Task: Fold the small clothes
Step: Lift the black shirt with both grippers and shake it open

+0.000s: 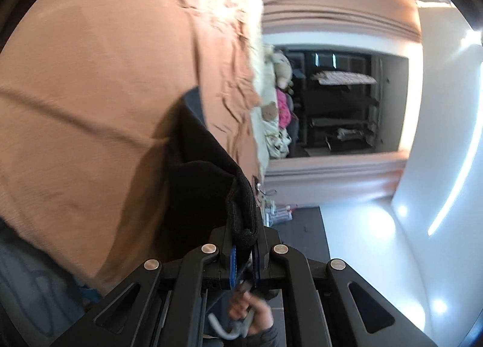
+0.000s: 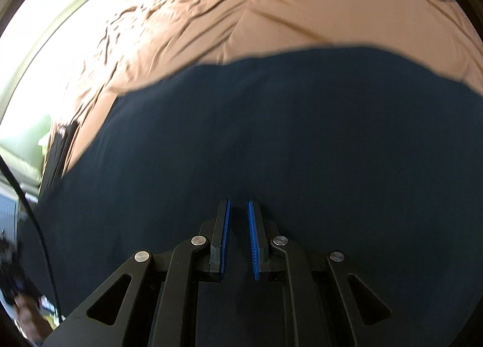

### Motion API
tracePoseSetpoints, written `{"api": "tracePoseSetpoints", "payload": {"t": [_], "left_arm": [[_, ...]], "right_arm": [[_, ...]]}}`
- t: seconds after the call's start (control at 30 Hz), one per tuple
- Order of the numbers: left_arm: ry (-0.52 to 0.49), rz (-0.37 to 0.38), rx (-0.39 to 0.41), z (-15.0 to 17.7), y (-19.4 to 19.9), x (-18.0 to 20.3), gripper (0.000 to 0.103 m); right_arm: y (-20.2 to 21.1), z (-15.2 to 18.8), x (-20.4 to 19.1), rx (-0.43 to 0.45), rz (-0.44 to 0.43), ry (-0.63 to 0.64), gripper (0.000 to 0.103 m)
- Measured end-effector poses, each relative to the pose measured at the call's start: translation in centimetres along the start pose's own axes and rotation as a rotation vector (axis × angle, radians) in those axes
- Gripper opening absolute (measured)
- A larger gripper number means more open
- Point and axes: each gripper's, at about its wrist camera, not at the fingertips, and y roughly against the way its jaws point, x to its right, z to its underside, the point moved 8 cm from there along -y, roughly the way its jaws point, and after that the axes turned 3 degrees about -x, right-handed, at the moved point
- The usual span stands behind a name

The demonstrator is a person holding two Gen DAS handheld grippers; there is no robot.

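Rust-brown bedsheet (image 2: 229, 11) covers the bed and fills the background of both wrist views, heavily wrinkled toward its far side and smoother near the cameras. On it lies the dark navy garment (image 2: 271, 141), spread wide across the lower half of the right wrist view, its far edge running in a wavy line against the sheet. The right tongs (image 2: 239, 238) hover just above that cloth with their blue ribbed pads apart, a narrow gap between them and nothing caught in it. In the left wrist view the camera is rolled sideways; the left tongs (image 1: 243, 256) are pressed together on a thick black ribbed hem of the same garment (image 1: 199, 171), which rises from the pads and drapes toward the sheet (image 1: 90, 81). Beyond the bed edge, a pile of pale and pink clothes (image 1: 279, 102) sits beside a dark shelving unit (image 1: 341, 99). A hand (image 1: 256, 313) on a grey handle shows below the tongs.
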Motion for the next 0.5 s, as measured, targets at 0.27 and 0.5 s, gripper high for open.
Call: {"api": "tracePoseSetpoints", "payload": {"t": [0.27, 0.5], "left_arm": [[-0.066, 0.014, -0.034, -0.2, -2.3, 3.5, 0.007], [-0.109, 0.017, -0.065, 0.7, -4.1, 5.9, 0.007]], "right_arm": [[1.5, 6.4, -0.9, -0.025, -0.055, 0.015, 0.008], [2.3, 10.4, -1.6, -0.027, -0.084, 0.026, 0.008]]}}
